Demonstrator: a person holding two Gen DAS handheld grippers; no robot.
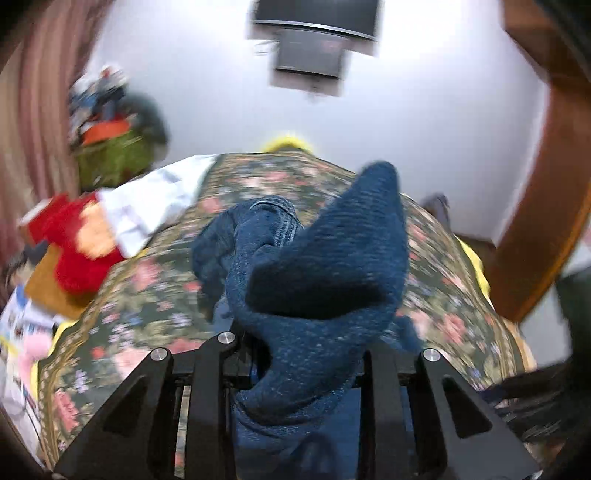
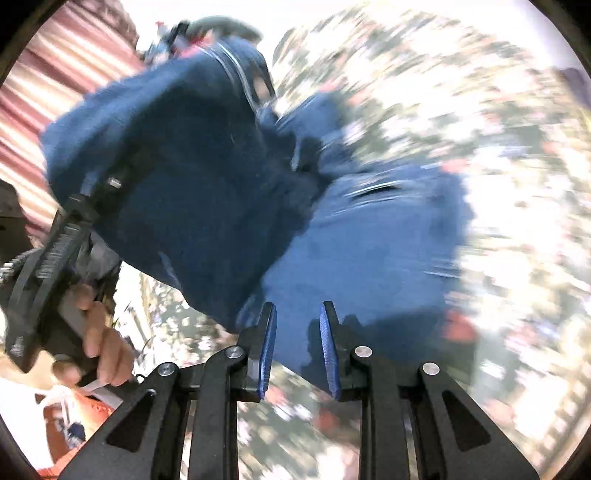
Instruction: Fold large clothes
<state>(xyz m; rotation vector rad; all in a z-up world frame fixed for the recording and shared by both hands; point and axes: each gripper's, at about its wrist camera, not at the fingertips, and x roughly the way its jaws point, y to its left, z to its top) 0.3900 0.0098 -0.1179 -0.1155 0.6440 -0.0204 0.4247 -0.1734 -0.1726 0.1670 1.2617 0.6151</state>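
A dark blue knitted garment [image 1: 325, 258] is bunched up in front of the left wrist camera, above a bed with a floral cover [image 1: 147, 295]. My left gripper [image 1: 303, 354] is shut on a thick fold of it, and the cloth hides the fingertips. In the right wrist view the same garment [image 2: 192, 166] hangs lifted from the left gripper [image 2: 92, 192] at the left, held by a person's hand [image 2: 103, 339]. My right gripper [image 2: 297, 332] has its blue pads [image 2: 267, 347] close together, with the garment's lower edge in the narrow gap. The picture is motion-blurred.
On the bed's left side lie a white cloth [image 1: 159, 199] and a red plush toy [image 1: 74, 251]. A green bag with a pile of things [image 1: 114, 155] stands by a pink curtain [image 1: 40, 110]. A screen [image 1: 314, 33] hangs on the wall, with a wooden door frame [image 1: 546, 206] at right.
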